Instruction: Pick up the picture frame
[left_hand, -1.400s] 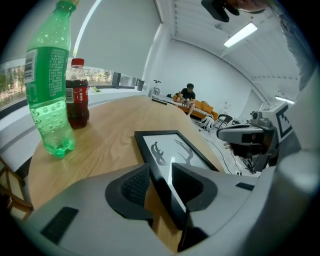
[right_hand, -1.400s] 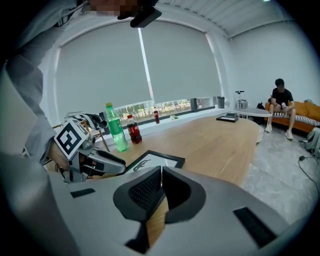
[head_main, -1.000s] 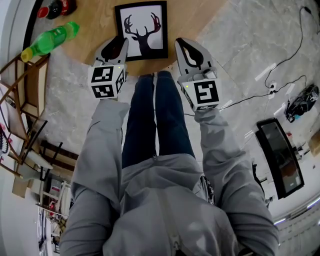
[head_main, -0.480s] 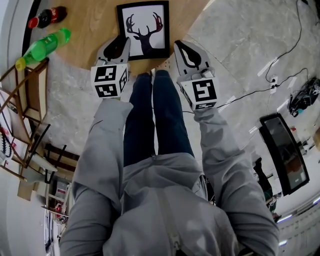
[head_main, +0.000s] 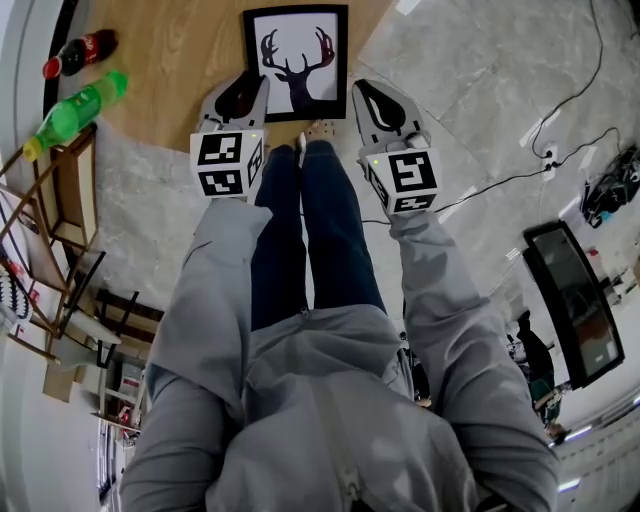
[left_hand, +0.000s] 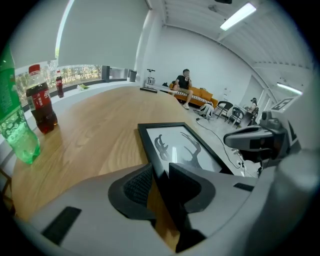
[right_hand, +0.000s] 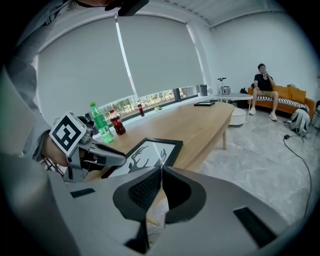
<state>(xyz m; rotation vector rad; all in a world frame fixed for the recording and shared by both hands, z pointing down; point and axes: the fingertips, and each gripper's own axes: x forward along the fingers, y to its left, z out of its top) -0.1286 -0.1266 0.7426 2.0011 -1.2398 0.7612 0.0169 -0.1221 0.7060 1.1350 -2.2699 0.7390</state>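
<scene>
The picture frame (head_main: 297, 62), black-rimmed with a deer silhouette, lies flat on the wooden table (head_main: 180, 70) near its front edge. My left gripper (head_main: 243, 92) is at the frame's near left corner. In the left gripper view the frame (left_hand: 182, 147) runs away from the left gripper (left_hand: 161, 172), and its black left rim shows in the narrow gap between the open jaws. My right gripper (head_main: 368, 95) hangs just right of the frame's near right corner, over the table's edge. In the right gripper view the right gripper (right_hand: 161, 172) is shut on nothing, with the frame (right_hand: 147, 155) beyond it.
A green bottle (head_main: 75, 112) and a cola bottle (head_main: 75, 55) lie on the table's far left. Wooden chairs (head_main: 60, 200) stand at the left. Cables (head_main: 560, 130) trail over the marble floor at the right. A person sits on a distant sofa (right_hand: 265, 85).
The right gripper has sunk a little beside the frame's right corner. The left gripper stays at the frame's left corner. The head view has shifted slightly.
</scene>
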